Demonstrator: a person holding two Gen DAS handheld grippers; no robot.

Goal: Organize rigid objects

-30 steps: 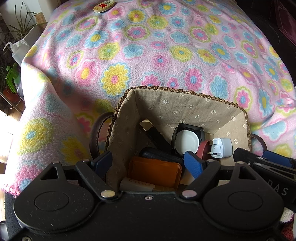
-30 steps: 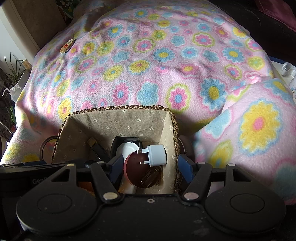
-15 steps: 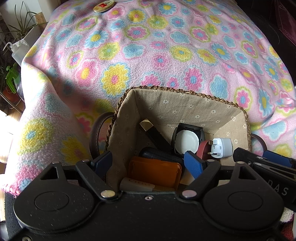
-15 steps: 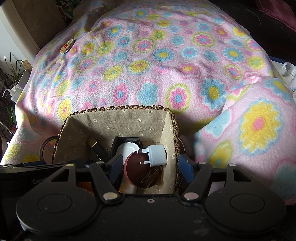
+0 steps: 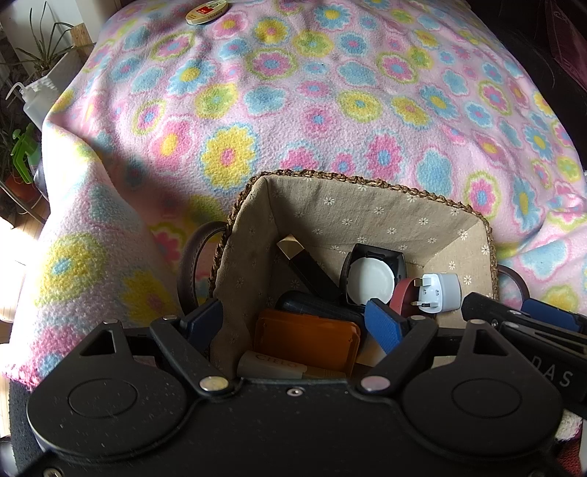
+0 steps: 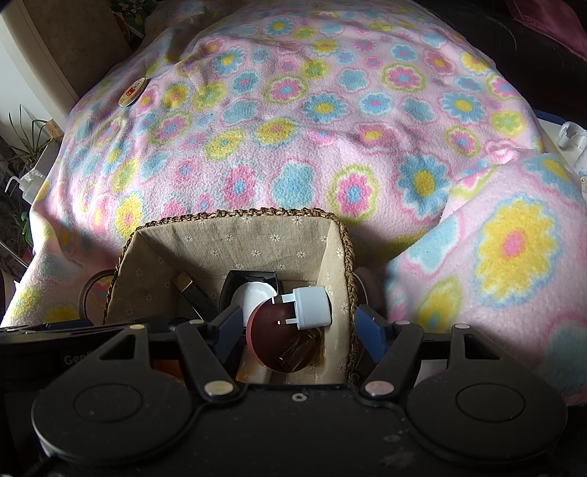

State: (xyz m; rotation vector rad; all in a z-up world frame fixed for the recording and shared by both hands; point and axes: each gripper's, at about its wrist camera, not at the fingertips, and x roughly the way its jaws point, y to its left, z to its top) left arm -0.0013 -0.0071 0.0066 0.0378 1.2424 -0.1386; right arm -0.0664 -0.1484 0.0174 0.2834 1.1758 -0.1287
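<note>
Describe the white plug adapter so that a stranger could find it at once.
Look in the lined woven basket on the flowered blanket. At its right side, the white plug adapter lies on a dark red disc; it alone has metal pins.

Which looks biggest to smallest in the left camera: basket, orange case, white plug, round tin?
1. basket
2. orange case
3. white plug
4. round tin, though it lies farthest away, so unsure.

One lined basket (image 5: 367, 216), one white plug (image 5: 440, 293), one orange case (image 5: 308, 341), one round tin (image 5: 206, 12), one floral blanket (image 5: 330, 91).
</note>
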